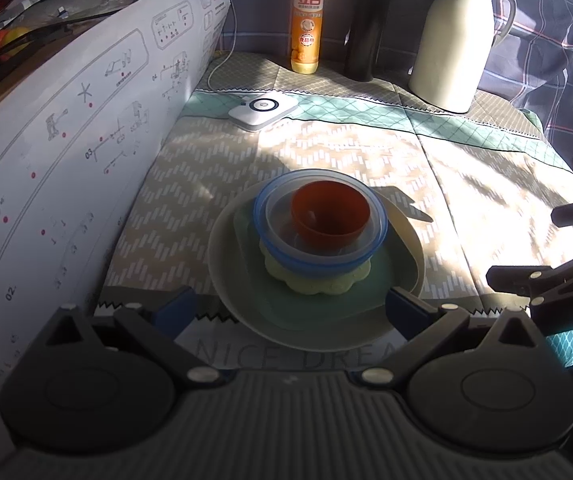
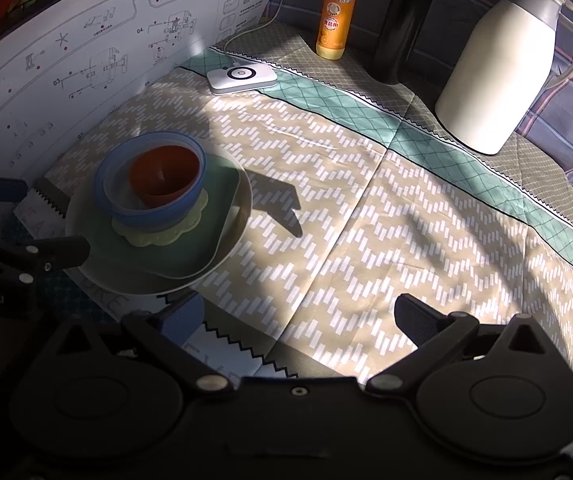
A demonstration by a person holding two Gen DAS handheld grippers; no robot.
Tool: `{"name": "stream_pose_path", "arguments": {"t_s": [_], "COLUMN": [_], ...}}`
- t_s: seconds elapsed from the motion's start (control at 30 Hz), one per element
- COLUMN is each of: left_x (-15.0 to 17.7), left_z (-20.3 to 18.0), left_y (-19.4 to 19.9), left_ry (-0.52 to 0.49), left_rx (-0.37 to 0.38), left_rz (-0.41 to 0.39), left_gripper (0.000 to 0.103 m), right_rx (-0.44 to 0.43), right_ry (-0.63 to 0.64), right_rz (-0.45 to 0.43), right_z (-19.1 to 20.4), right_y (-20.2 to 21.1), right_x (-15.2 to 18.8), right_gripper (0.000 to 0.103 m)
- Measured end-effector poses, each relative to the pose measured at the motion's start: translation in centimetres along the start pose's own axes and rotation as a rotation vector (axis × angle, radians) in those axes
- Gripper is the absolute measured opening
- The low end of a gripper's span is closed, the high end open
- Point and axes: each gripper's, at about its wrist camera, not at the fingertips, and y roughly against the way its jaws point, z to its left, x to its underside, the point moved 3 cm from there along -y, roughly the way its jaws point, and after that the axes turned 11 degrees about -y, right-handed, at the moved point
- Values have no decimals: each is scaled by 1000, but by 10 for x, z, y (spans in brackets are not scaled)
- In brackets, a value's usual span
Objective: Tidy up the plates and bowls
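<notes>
On the patterned cloth (image 2: 366, 208), leftmost, the left gripper (image 1: 290, 308) gapes wide and empty around a round pale plate (image 1: 226, 280) stacked with a squarish green plate (image 1: 382, 276), scalloped yellow mat (image 1: 318, 286), glossy blue bowl (image 1: 262, 216) and orange cup (image 1: 328, 216), while rightward the right gripper (image 2: 298, 320) spreads empty.

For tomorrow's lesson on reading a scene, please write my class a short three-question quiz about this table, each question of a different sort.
1. True or false: the red cup sits inside the blue bowl.
2. What lies directly under the blue bowl: A) scalloped yellow mat B) white jug C) orange bottle?
3. Fill in: both the left gripper and the right gripper are ____.

Key: 1 true; 2 A; 3 open.
</notes>
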Motion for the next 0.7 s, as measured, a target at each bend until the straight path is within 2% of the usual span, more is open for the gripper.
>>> {"name": "stream_pose_path", "arguments": {"t_s": [0.7], "left_x": [1], "left_z": [-1], "left_y": [-2], "left_ry": [-15], "left_rx": [-2], "left_rz": [5], "left_gripper": [103], "right_rx": [-3], "right_ry": [3], "right_rz": [2], "right_z": [0], "right_y": [-3], "right_x": [2], "right_gripper": [103]}}
